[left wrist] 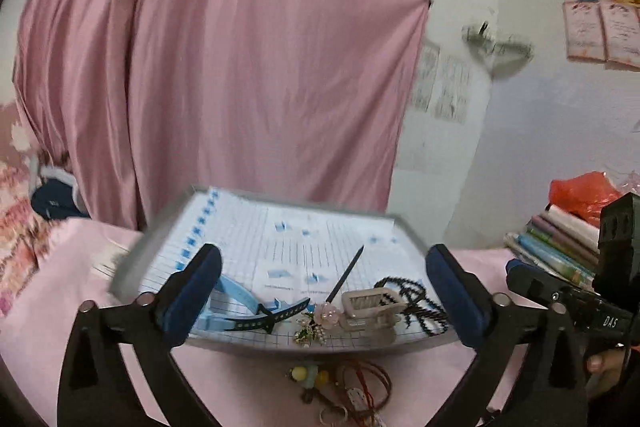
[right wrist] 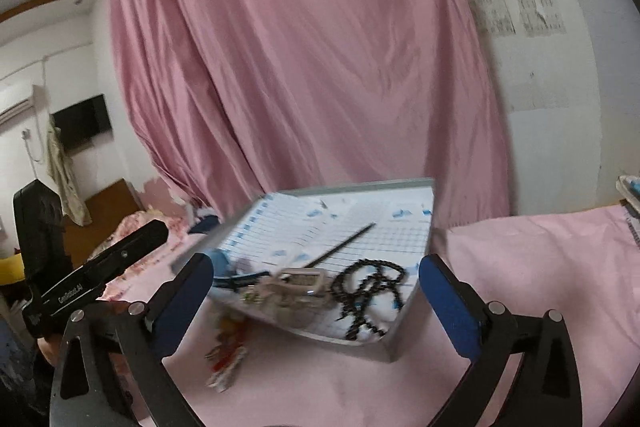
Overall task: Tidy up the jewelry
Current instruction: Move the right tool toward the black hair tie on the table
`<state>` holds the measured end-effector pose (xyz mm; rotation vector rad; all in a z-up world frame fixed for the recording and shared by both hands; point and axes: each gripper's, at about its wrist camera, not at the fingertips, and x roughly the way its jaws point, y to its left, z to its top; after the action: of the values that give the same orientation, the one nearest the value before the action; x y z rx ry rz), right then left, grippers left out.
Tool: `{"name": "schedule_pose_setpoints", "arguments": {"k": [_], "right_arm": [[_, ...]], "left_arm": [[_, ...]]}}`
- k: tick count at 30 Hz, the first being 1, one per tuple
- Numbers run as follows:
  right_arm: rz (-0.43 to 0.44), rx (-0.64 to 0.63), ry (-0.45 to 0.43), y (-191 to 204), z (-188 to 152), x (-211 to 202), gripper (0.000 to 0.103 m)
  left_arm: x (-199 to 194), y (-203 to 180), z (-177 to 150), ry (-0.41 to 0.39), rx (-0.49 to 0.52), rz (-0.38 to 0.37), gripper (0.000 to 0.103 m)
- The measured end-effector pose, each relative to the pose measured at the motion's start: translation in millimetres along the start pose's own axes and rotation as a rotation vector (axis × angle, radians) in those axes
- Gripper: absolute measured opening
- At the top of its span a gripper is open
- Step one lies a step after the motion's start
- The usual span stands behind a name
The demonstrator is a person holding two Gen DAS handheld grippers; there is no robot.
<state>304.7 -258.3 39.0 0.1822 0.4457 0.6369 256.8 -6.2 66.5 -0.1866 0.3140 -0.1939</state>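
Note:
A grey tray [left wrist: 240,342] lined with printed paper sits on the pink cloth. In it lie a light blue band [left wrist: 236,291], a black strap [left wrist: 268,319], a pink flower hairpin [left wrist: 330,313] with a black stick, a beige claw clip [left wrist: 368,303] and a black bead necklace [left wrist: 418,301]. My left gripper [left wrist: 326,291] is open just in front of the tray, nothing between its fingers. My right gripper [right wrist: 318,279] is also open, facing the tray [right wrist: 394,343], the necklace [right wrist: 368,291] and the clip [right wrist: 300,279].
Red cord [left wrist: 372,383], yellow-green beads [left wrist: 304,375] and keys lie on the cloth before the tray. Books [left wrist: 560,247] and a red bag [left wrist: 580,191] are stacked at the right. A pink curtain [left wrist: 240,67] hangs behind. A hand [left wrist: 604,363] holds the right gripper.

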Motion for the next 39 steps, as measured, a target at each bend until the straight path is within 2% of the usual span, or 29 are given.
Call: {"name": "schedule_pose_setpoints", "arguments": {"k": [3, 6, 10, 18, 24, 33, 39], "right_arm": [[0.008, -0.015, -0.026, 11, -6, -24, 0.103], [-0.001, -0.021, -0.035, 19, -12, -43, 0.103], [-0.02, -0.029, -0.026, 24, -22, -62, 0.103], [-0.081, -0.099, 0.056, 39, -53, -89, 0.103], [-0.125, -0.141, 0.145, 45, -83, -94, 0.103], [-0.148, -0.184, 0.295, 41, -109, -77, 0.103], [-0.151, -0.249, 0.376, 43, -114, -63, 0.103]], "left_arm": [[-23, -4, -4, -0.052, -0.001, 0.015, 0.101], [-45, -11, -10, -0.07, 0.022, 0.053, 0.102], [-70, -20, -23, -0.091, 0.06, 0.067, 0.102], [-95, -28, -50, -0.061, 0.091, 0.054, 0.102], [-104, -24, -81, 0.004, 0.113, 0.054, 0.102], [-85, -23, -108, 0.199, 0.153, 0.051, 0.101], [-67, -15, -115, 0.317, 0.109, 0.032, 0.101]]}}
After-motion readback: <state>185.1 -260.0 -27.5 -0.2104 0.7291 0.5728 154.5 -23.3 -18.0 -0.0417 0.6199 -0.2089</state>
